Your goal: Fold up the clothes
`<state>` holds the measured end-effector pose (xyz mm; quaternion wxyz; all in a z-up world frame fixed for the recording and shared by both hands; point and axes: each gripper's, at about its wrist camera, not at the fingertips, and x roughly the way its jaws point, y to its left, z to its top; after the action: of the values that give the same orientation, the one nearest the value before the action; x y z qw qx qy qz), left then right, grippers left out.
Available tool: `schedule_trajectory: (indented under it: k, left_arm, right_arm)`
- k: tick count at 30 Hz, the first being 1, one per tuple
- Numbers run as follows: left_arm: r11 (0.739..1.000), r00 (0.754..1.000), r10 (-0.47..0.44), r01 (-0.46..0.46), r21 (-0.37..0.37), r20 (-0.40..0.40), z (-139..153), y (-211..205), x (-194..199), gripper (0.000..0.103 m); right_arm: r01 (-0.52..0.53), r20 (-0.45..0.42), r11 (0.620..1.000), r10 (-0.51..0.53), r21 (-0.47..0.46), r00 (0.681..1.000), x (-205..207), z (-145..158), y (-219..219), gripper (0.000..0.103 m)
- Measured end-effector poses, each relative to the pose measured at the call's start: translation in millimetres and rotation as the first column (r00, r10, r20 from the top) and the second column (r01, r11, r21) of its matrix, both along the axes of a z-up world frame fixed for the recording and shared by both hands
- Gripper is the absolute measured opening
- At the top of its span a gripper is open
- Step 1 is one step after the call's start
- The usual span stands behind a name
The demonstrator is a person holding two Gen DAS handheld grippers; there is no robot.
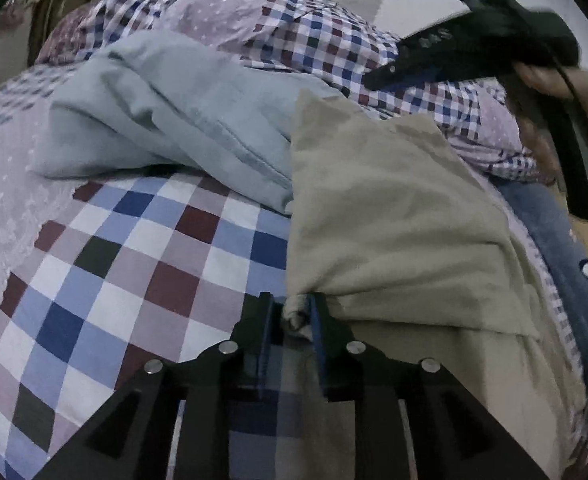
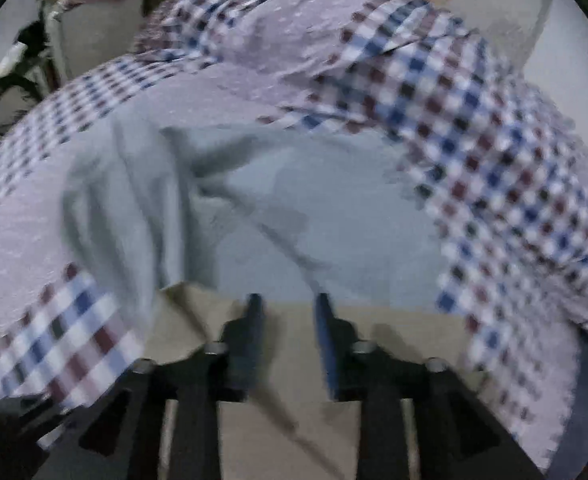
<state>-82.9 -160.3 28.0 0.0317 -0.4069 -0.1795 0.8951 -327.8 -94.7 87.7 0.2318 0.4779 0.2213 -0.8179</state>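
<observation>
Checked bedding point(image 1: 141, 264) is covering the bed and serving as the work surface, with a bunched quilt point(image 2: 474, 128) piled toward its far edge. Lying across the middle is a pale blue garment point(image 1: 181, 120), still rumpled and unfolded. Overlapping its near side is a beige garment point(image 1: 394, 208), lying toward the near right corner of the bed. The left gripper point(image 1: 294, 316) is pinching a gathered corner of the beige garment between its jaws. The right gripper point(image 2: 287, 312) is hovering over the same cloth with jaws spread, holding nothing; that view is blurred. Judgement: a fold of the beige garment is under way. The next move is likely calling for the right gripper to take a second corner.
</observation>
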Motion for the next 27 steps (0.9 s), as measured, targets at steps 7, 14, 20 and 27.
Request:
schedule_trajectory:
  k: [7,14,20,27]
  left_arm:
    - [0.999,0.999,-0.032,0.033,0.017,-0.029,3,-5,-5,0.031]
    - [0.998,0.998,-0.038,0.04,0.048,-0.058,5,-6,-5,0.004]
    - [0.998,0.998,-0.032,0.035,0.055,-0.051,3,-11,-4,0.004]
    - [0.996,0.994,-0.046,0.054,0.069,-0.102,8,-10,0,0.003]
  right_arm:
    - [-0.098,0.179,0.995,0.095,0.01,0.979,20,-34,3,0.041]
    - [0.236,0.238,0.95,-0.187,-0.202,0.953,-22,-16,33,0.042]
    - [0.229,0.264,0.964,-0.189,-0.132,0.946,-19,-30,-2,0.042]
    - [0.199,0.208,0.976,-0.177,-0.09,0.962,-27,-46,-36,0.005]
